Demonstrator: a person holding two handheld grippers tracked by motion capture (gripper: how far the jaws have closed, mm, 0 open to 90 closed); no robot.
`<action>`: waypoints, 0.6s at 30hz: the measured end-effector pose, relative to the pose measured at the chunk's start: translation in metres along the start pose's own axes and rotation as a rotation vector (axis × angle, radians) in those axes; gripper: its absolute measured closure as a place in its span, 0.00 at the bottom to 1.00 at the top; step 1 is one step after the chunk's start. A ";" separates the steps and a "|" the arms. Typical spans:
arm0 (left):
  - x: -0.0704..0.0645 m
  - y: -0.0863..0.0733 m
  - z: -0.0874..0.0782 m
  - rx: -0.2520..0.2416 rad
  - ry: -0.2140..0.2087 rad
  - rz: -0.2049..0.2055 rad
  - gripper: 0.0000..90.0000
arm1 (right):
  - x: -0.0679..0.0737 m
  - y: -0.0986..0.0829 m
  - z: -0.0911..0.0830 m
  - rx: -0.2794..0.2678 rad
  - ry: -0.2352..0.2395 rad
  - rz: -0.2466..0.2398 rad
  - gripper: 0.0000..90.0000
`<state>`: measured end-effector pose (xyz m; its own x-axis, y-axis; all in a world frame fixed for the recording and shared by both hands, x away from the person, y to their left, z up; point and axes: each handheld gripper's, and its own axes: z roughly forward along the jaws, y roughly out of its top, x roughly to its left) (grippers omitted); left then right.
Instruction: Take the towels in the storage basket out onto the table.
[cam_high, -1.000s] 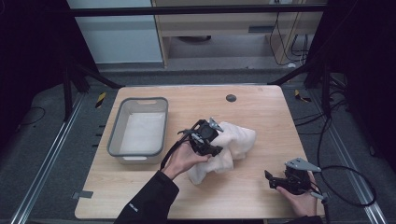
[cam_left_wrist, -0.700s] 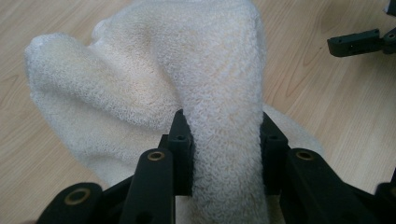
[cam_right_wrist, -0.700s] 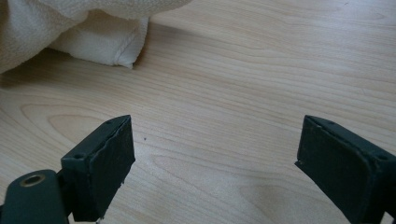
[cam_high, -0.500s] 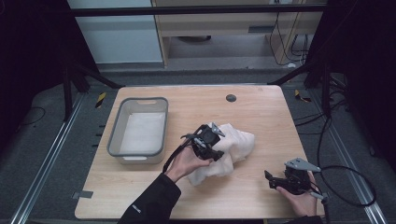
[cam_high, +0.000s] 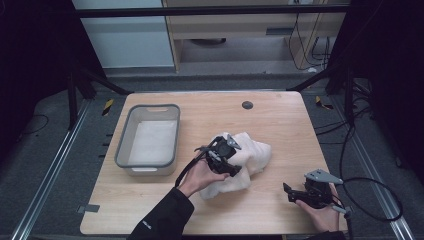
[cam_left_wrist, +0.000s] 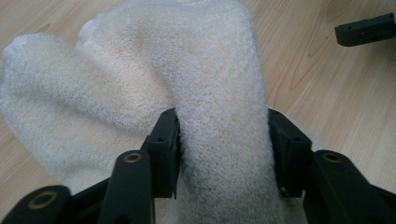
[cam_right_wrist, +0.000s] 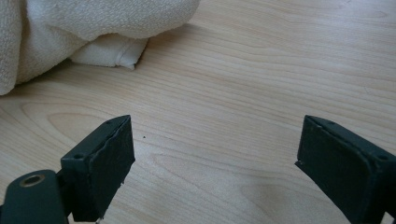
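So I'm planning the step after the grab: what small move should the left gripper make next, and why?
Probably lift the towel and carry it toward the grey bin. The left gripper has a fold pinched between its jaws, the bin sits nearby, and the right gripper rests open on the table.

Light wooden table (cam_high: 280, 120), rounded corners, small dark round disc (cam_high: 247, 105) set near the far edge. Grey bin (cam_high: 148, 165) standing at the left part, pale inside. White towel (cam_high: 252, 152) lying bunched near the middle, just right of the bin, apart from it.
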<state>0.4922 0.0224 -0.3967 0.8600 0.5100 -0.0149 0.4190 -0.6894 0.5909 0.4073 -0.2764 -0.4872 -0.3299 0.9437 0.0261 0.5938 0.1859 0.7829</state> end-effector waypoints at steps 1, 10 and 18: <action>0.000 -0.001 -0.001 -0.007 -0.004 -0.002 0.51 | 0.000 0.000 0.000 0.000 0.000 0.000 0.12; 0.000 -0.007 -0.019 -0.056 0.011 0.014 0.38 | 0.000 0.000 0.001 0.000 0.000 -0.005 0.12; 0.006 -0.023 -0.041 -0.117 0.047 -0.025 0.35 | -0.001 0.000 0.001 -0.001 -0.002 -0.003 0.12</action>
<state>0.4759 0.0627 -0.3778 0.8338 0.5520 0.0057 0.4010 -0.6127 0.6810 0.4080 -0.2774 -0.4881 -0.3301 0.9437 0.0221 0.5919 0.1887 0.7836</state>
